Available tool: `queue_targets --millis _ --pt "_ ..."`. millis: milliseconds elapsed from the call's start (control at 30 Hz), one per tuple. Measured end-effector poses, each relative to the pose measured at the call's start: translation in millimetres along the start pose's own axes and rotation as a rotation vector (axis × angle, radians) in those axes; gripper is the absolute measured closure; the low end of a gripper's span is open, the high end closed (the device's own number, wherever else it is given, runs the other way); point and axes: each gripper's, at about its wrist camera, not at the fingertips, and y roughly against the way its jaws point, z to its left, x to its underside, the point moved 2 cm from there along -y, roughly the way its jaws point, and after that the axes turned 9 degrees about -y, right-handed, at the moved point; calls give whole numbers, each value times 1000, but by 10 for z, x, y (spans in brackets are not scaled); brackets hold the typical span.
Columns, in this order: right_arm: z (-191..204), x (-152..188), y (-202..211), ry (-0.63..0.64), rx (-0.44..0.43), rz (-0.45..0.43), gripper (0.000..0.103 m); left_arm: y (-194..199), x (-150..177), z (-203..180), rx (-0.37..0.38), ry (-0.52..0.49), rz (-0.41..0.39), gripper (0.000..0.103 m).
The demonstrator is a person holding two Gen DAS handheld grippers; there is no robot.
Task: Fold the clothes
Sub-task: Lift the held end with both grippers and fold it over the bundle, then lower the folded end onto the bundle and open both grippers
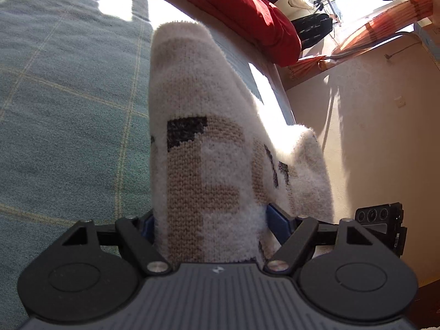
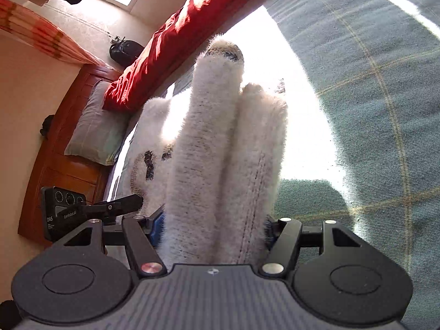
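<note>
A fuzzy white knit sweater (image 1: 209, 126) with beige and black pattern blocks hangs lifted above the bed. In the left wrist view a thick bunch of it fills the space between the blue pads (image 1: 277, 220), and my left gripper (image 1: 211, 220) is shut on it. A further fold trails off to the right. In the right wrist view two rolled folds of the same sweater (image 2: 220, 151) stand up between the pads, with my right gripper (image 2: 213, 225) shut on them. More of the sweater sags to the left, toward the left gripper's housing (image 2: 63, 211).
Below lies a bed with a teal plaid cover (image 1: 68, 110). A red duvet (image 2: 170, 46) is heaped along its far side, with a pale pillow (image 2: 93, 129) against the wooden headboard (image 2: 55, 165). Orange curtains (image 1: 385, 19) and hanging dark clothes (image 1: 313, 30) are by the window.
</note>
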Motion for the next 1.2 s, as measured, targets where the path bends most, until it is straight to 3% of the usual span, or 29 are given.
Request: queue_targets --millis 300,633,967,1200 --pt "979 273 -752 115 26 67 35 1019 0 582 -84 16 -105 26" --pt "2125 698 -1972 278 67 172 35 2063 16 1493 -195 80 -201 26" --pt "2868 1113 -3129 347 54 187 35 2854 -9 2374 -299 138 -279 26" --pt "3006 1311 -3688 349 61 176 35 3043 -133 2838 -348 151 -274 26"
